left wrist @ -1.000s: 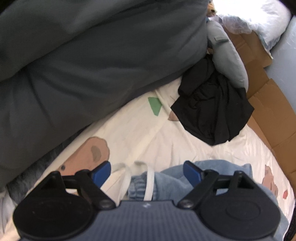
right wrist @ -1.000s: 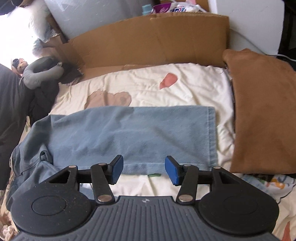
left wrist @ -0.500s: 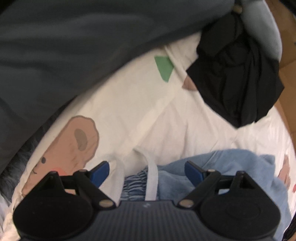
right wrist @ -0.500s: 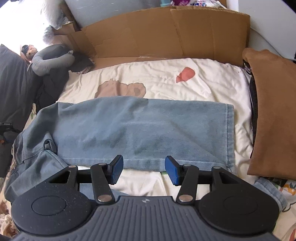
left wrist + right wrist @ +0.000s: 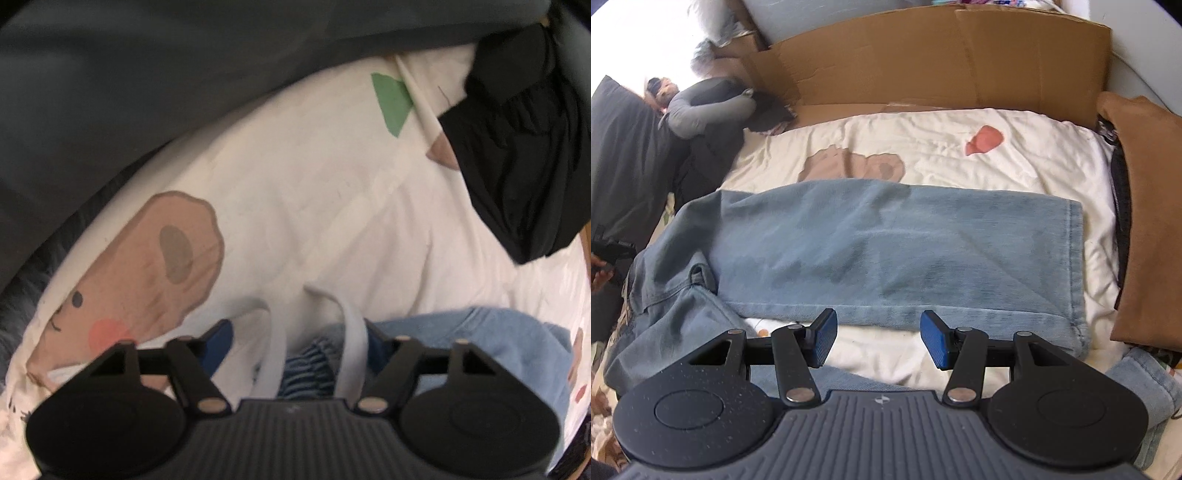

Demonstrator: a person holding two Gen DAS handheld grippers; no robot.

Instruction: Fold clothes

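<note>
Across the cream printed bedsheet (image 5: 923,155), walled by cardboard (image 5: 923,55), your jeans (image 5: 886,251) lay flat; right gripper (image 5: 878,339) stood half-open and empty, left gripper (image 5: 299,347) had just been narrowing around their drawstring waistband (image 5: 310,365).

Left gripper (image 5: 299,347) and right gripper (image 5: 877,338) were of one build. Each had a dark grey ribbed housing at the lower edge, the right one marked with a small pale emblem at its centre. Two black discs flanked each housing. Angular black link arms ran from silver pivot pins to the fingers (image 5: 823,338), which carried blue ribbed pads. Fine pale specks dotted the right gripper's discs.
</note>
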